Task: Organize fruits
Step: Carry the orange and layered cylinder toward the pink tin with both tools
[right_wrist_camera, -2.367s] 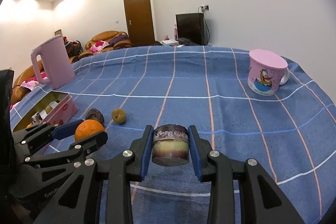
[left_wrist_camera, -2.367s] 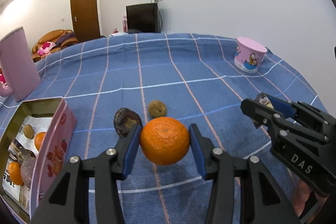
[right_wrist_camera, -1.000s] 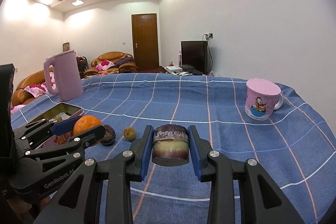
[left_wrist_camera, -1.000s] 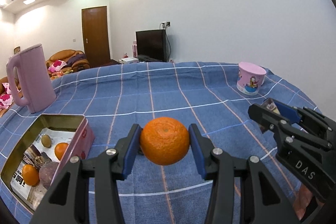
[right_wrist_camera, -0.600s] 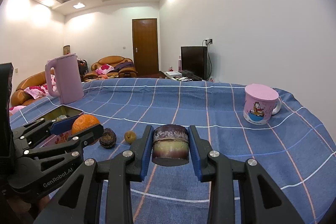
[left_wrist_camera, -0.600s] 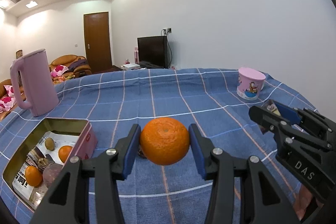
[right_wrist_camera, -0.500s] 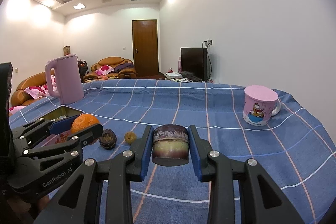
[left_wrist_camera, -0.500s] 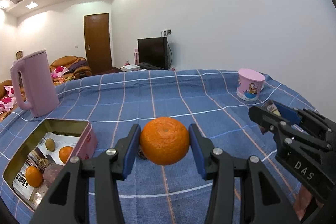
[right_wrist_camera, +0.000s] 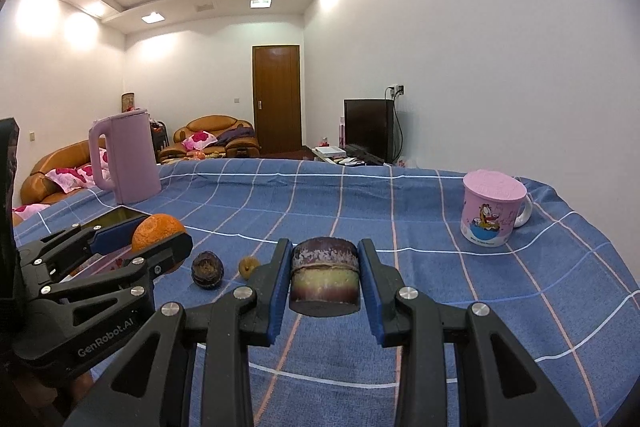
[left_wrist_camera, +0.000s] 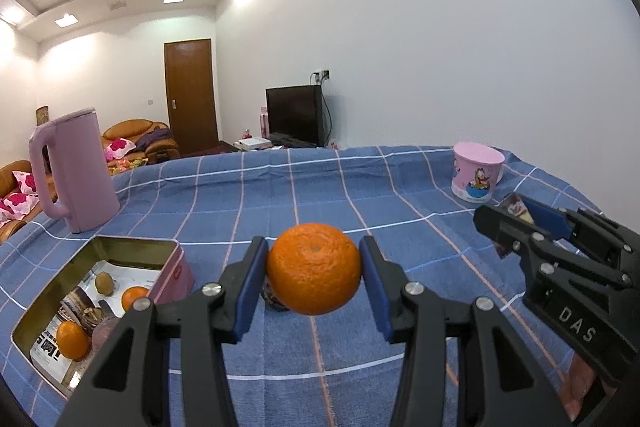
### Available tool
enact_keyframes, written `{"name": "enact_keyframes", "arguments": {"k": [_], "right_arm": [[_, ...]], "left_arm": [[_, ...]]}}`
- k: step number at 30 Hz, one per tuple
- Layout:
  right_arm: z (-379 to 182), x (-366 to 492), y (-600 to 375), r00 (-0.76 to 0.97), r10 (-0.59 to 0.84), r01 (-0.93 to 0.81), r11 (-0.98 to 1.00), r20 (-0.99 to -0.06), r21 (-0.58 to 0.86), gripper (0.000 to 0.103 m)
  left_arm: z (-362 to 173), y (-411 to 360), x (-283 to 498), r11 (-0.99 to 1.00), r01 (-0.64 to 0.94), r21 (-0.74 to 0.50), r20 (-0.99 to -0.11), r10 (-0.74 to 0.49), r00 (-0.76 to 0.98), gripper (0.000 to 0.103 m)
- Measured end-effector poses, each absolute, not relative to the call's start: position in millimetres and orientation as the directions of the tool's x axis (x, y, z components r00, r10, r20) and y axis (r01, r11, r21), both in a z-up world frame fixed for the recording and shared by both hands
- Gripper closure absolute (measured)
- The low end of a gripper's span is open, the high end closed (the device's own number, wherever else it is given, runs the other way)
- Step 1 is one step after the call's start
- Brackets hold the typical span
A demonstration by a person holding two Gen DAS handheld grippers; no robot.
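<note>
Pink tin at left on blue bench, fruit inside. Jug behind, cup far right. Left gripper – jaws tight on orange, above bench. Right gripper – jaws tight on purple chunk. Dark fruit, small brown one between.

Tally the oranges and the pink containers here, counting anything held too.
Oranges: 3, one in the left gripper, two in the tin
Pink containers: 3, jug, cup, tin
Total: 6
</note>
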State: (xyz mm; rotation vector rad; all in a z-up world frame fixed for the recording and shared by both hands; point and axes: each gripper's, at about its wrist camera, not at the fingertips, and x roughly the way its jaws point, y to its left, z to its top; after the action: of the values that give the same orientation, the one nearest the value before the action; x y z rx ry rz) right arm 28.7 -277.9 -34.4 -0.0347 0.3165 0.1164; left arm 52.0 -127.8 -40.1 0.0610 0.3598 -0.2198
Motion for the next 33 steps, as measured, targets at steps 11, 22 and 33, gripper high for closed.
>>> {"name": "enact_keyframes", "arguments": {"k": [11, 22, 33], "right_arm": [[-31.9, 21.7, -277.3, 0.953, 0.107, -0.118, 0.993, -0.282, -0.022, 0.068], [-30.5, 15.8, -275.0, 0.961, 0.106, -0.118, 0.992, -0.257, -0.033, 0.068], [-29.3, 10.8, -269.3, 0.965, 0.099, -0.117, 0.991, -0.241, -0.063, 0.068]], "left_arm": [[-37.7, -126.8, 46.8, 0.978, 0.207, 0.029, -0.323, -0.187, 0.928, 0.054], [-35.5, -125.7, 40.7, 0.981, 0.193, 0.036, -0.292, -0.174, 0.940, 0.054], [-34.2, -122.6, 38.2, 0.982, 0.188, 0.032, -0.283, -0.171, 0.944, 0.054]]}}
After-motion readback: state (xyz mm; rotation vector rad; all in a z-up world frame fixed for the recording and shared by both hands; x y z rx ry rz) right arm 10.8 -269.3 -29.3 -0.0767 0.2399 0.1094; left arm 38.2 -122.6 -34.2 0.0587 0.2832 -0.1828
